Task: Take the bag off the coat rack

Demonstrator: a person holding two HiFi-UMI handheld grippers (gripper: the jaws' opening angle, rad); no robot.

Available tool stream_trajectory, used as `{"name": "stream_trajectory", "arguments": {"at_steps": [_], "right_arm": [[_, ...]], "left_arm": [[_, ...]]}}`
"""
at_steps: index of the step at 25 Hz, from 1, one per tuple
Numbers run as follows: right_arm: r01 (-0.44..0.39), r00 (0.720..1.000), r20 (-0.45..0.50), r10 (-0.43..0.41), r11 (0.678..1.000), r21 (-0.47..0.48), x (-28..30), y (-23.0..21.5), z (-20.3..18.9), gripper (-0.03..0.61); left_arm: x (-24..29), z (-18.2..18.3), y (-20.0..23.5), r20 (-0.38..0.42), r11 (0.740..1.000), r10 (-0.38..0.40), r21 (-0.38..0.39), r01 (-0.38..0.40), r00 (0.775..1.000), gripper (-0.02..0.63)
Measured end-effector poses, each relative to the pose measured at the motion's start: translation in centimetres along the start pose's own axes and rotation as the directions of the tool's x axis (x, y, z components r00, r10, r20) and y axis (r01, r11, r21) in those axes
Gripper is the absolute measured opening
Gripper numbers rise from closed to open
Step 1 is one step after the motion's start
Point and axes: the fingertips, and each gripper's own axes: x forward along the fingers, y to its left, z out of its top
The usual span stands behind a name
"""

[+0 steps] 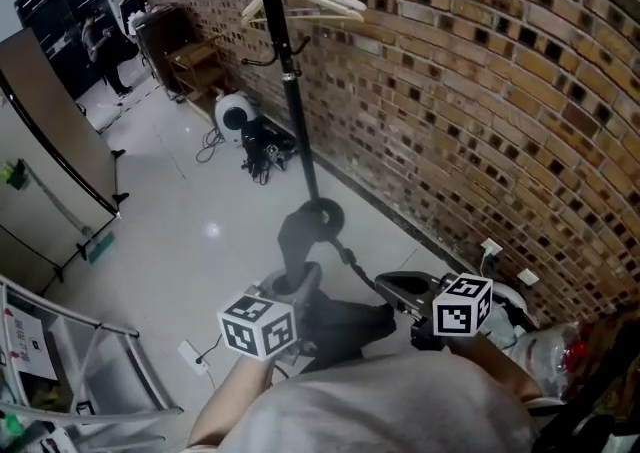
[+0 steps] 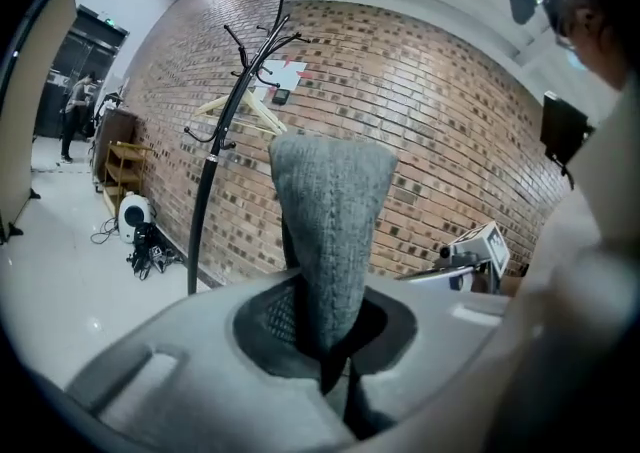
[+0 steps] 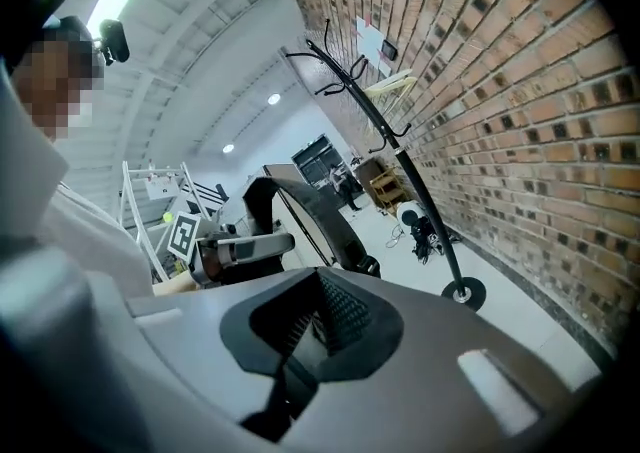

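The black coat rack (image 1: 290,71) stands by the brick wall on its round base (image 1: 322,213). The bag is off it: its dark body (image 1: 345,326) hangs low in front of me. Its grey strap (image 1: 297,239) loops up from my left gripper (image 1: 300,286). In the left gripper view that knitted strap (image 2: 330,231) stands upright, pinched between the shut jaws, with the rack (image 2: 222,141) behind it. My right gripper (image 1: 388,284) is just right of the bag, its pads (image 3: 322,316) together with nothing between them. Its view shows the strap loop (image 3: 300,209) and the left gripper (image 3: 235,246).
A wooden hanger (image 1: 305,1) hangs on the rack. A white round appliance (image 1: 235,113) and tangled cables (image 1: 265,156) lie by the wall, with a wooden shelf (image 1: 195,61) beyond. A metal frame (image 1: 60,361) stands lower left. Plastic bags (image 1: 545,346) lie at the right.
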Motion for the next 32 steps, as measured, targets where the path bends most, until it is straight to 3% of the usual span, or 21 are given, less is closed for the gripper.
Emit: {"name": "stream_trajectory", "arguments": {"at_steps": [5, 11, 20, 32], "right_arm": [[-0.061, 0.998, -0.013, 0.06, 0.998, -0.023, -1.5, 4.2, -0.8, -0.002], [-0.093, 0.996, -0.021, 0.091, 0.994, -0.062, -1.7, 6.7, -1.8, -0.002], [-0.055, 0.997, -0.056, 0.047, 0.989, -0.136, -1.8, 7.2, -2.0, -0.002], [-0.063, 0.997, -0.047, 0.057, 0.991, -0.118, -1.9, 6.6, -2.1, -0.002]], "left_arm": [[-3.3, -2.5, -4.3, -0.024, 1.0, 0.02, 0.017, -0.019, 1.0, 0.003], [-5.9, -3.4, -5.4, -0.005, 0.998, 0.056, 0.005, -0.056, 0.998, 0.003], [-6.6, -2.7, -5.7, 0.017, 0.999, 0.054, 0.003, -0.054, 0.998, 0.003], [-6.2, -2.9, -5.5, 0.02, 0.998, 0.051, -0.021, -0.051, 0.998, 0.003]]}}
